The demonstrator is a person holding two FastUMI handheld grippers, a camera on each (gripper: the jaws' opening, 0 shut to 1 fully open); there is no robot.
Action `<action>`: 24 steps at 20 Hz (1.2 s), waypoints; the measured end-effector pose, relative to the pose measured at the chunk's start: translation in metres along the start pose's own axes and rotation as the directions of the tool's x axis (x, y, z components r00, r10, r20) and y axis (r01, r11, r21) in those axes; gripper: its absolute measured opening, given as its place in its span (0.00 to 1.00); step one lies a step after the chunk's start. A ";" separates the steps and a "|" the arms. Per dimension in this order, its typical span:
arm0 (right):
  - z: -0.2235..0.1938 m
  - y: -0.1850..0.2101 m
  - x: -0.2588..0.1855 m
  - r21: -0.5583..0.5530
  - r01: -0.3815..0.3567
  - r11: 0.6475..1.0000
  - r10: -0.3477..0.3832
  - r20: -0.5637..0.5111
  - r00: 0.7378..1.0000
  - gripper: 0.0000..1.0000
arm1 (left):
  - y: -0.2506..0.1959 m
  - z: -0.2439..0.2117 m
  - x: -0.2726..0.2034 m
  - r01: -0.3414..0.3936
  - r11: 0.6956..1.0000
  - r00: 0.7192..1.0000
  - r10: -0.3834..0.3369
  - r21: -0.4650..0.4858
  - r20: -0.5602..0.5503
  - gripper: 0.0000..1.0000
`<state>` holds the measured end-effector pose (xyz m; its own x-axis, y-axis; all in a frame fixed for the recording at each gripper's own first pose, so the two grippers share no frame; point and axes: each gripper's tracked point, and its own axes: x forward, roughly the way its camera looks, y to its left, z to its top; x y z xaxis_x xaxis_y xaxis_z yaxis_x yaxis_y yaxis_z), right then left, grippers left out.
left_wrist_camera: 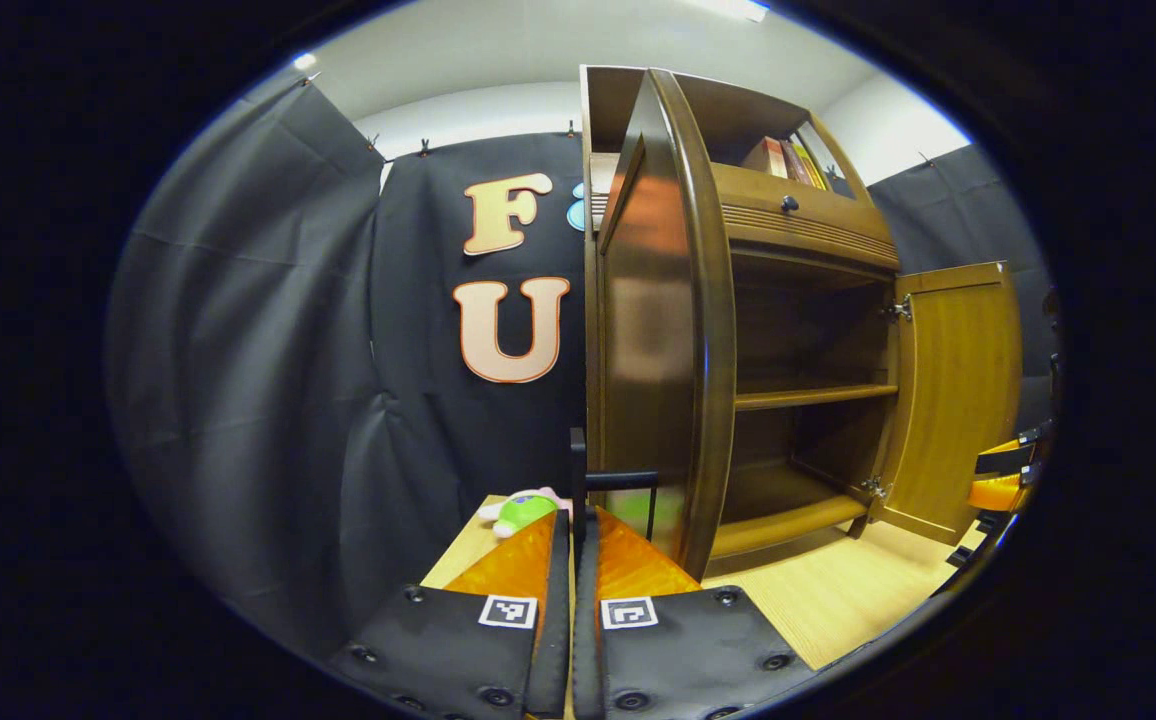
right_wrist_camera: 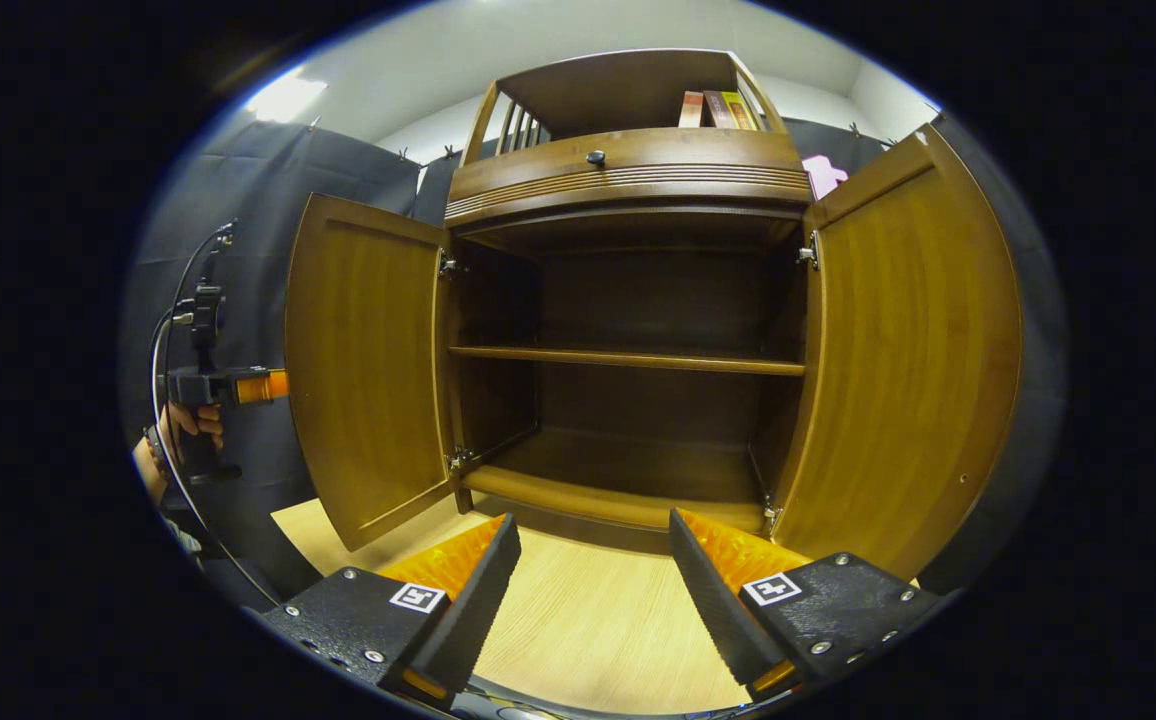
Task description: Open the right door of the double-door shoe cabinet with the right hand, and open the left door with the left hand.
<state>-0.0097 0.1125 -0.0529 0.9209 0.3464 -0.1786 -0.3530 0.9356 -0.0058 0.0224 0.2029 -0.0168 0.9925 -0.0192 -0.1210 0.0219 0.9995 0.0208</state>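
While both doors, left door [right_wrist_camera: 363, 365] and right door [right_wrist_camera: 913, 350], are swung wide, the left gripper [left_wrist_camera: 572, 520] is closed on the left door's handle [left_wrist_camera: 618, 480]; the right gripper [right_wrist_camera: 593, 555] is spread, empty.

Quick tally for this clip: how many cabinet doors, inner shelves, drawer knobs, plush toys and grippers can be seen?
Doors: 2, left door and right door, both swung open.
Inner shelves: 1, shelf.
Drawer knobs: 1, knob.
Plush toys: 1, toy on the table.
Grippers: 2, left gripper shut, right gripper open.
Total: 7.
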 end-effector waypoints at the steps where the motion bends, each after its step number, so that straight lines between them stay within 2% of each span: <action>1: -0.001 0.002 0.001 -0.001 0.002 1.000 -0.002 -0.001 1.000 1.00 | 0.001 -0.001 -0.001 0.019 1.000 1.000 -0.019 -0.001 0.001 0.10; 4: 0.000 0.012 0.003 0.006 0.006 1.000 -0.006 0.000 1.000 1.00 | 0.017 -0.001 0.000 0.083 0.997 0.997 -0.083 -0.008 0.001 0.10; 5: 0.001 0.015 0.004 0.010 0.007 1.000 -0.007 0.003 1.000 0.93 | 0.024 -0.003 0.002 0.102 0.995 0.995 -0.102 -0.012 0.000 0.02; 6: 0.001 0.017 0.004 0.013 0.009 1.000 -0.009 0.004 1.000 1.00 | 0.029 -0.002 0.004 0.120 0.993 0.993 -0.120 -0.015 -0.001 0.10; 7: 0.001 0.020 0.004 0.015 0.011 1.000 -0.011 0.007 1.000 1.00 | 0.032 -0.002 0.003 0.136 0.991 0.991 -0.136 -0.014 -0.001 0.10; 8: 0.001 0.022 0.005 0.016 0.014 1.000 -0.014 0.008 1.000 1.00 | 0.036 -0.002 0.003 0.149 0.989 0.989 -0.149 -0.007 0.003 0.05; 9: 0.000 0.023 0.005 0.018 0.015 1.000 -0.015 0.008 1.000 1.00 | 0.035 -0.001 0.004 0.169 0.986 0.986 -0.169 -0.004 0.010 0.10; 10: 0.001 0.027 0.005 0.020 0.014 1.000 -0.015 0.009 1.000 0.93 | 0.035 0.002 0.007 0.192 0.981 0.981 -0.192 -0.010 0.026 0.16; 11: 0.001 0.029 0.005 0.020 0.013 1.000 -0.013 0.009 1.000 1.00 | 0.035 0.001 0.005 0.209 0.977 0.978 -0.208 -0.041 0.034 0.16; 13: 0.000 0.032 0.005 0.016 0.013 1.000 -0.013 0.008 1.000 1.00 | 0.031 0.001 0.000 0.231 0.965 0.973 -0.227 -0.128 0.045 0.18; 15: 0.000 0.031 0.006 0.017 0.010 1.000 -0.010 0.010 1.000 1.00 | 0.039 -0.005 -0.012 0.211 0.968 0.977 -0.208 -0.139 0.035 0.17; 18: -0.001 0.030 0.009 0.030 -0.008 1.000 0.008 0.003 1.000 1.00 | 0.050 -0.018 -0.048 0.149 0.984 0.989 -0.149 -0.094 0.003 0.17; 20: -0.003 0.030 0.014 0.040 -0.030 0.999 0.030 -0.005 1.000 1.00 | 0.051 -0.007 -0.073 0.102 0.993 0.995 -0.101 -0.066 0.009 0.17; 21: -0.005 0.029 0.016 0.048 -0.043 0.998 0.043 -0.010 0.999 1.00 | 0.045 0.005 -0.084 0.092 0.994 0.996 -0.091 -0.060 0.024 0.17; 22: -0.007 0.031 0.018 0.058 -0.055 0.997 0.056 -0.013 0.998 0.93 | 0.034 0.018 -0.094 0.096 0.994 0.995 -0.094 -0.059 0.046 0.17; 24: -0.009 0.032 0.021 0.081 -0.080 0.994 0.081 -0.018 0.997 0.93 | 0.001 0.038 -0.106 0.108 0.994 0.991 -0.105 -0.036 0.086 0.16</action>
<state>-0.0033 0.1491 -0.0655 0.8862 0.4199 -0.1958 -0.4106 0.9076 0.0878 -0.0779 0.2054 0.0337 0.9914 -0.1256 -0.0365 0.1247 0.9918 -0.0278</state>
